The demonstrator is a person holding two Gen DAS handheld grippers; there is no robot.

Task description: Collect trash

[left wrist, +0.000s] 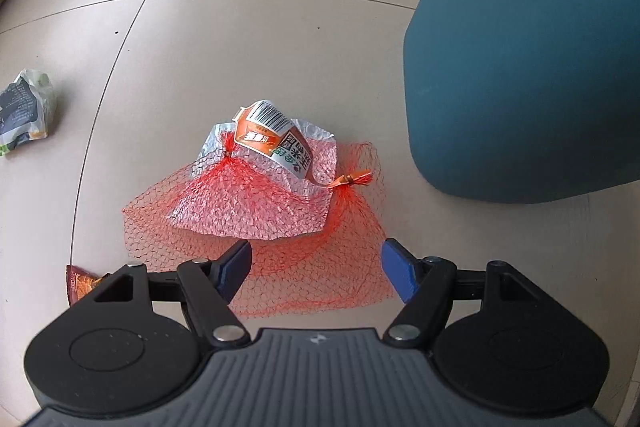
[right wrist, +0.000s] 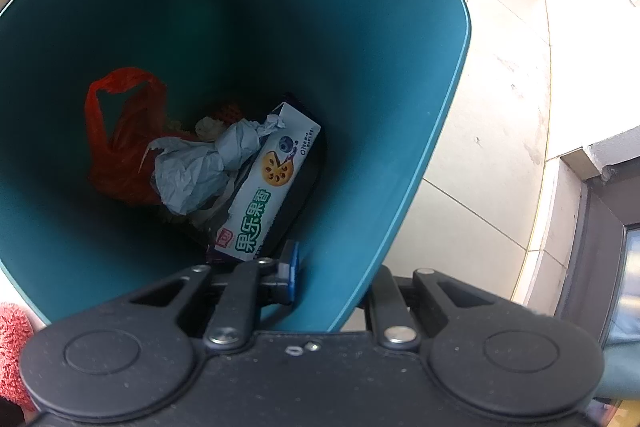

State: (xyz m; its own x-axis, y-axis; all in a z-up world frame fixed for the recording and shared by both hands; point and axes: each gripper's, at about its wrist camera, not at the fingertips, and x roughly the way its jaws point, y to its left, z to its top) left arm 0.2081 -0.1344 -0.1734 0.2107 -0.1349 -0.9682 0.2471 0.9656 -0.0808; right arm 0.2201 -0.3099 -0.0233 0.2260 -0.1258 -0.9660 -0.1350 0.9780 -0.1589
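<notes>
A red mesh net bag [left wrist: 280, 227] with a crumpled foil wrapper and an orange label [left wrist: 272, 139] lies on the tiled floor. My left gripper [left wrist: 316, 271] is open just above its near edge, empty, one finger on each side. The teal trash bin [left wrist: 520, 67] stands to the right of the net. My right gripper [right wrist: 328, 279] is shut on the bin's rim [right wrist: 360, 287], one finger [right wrist: 290, 273] inside and the other hidden outside. Inside the bin are a biscuit box [right wrist: 272, 183], crumpled paper [right wrist: 200, 163] and a red plastic bag [right wrist: 120, 131].
A crumpled green and white packet [left wrist: 24, 111] lies on the floor at the far left. A small brown and orange wrapper [left wrist: 80, 283] lies beside my left finger. In the right wrist view a doorway step [right wrist: 580, 187] is to the right of the bin.
</notes>
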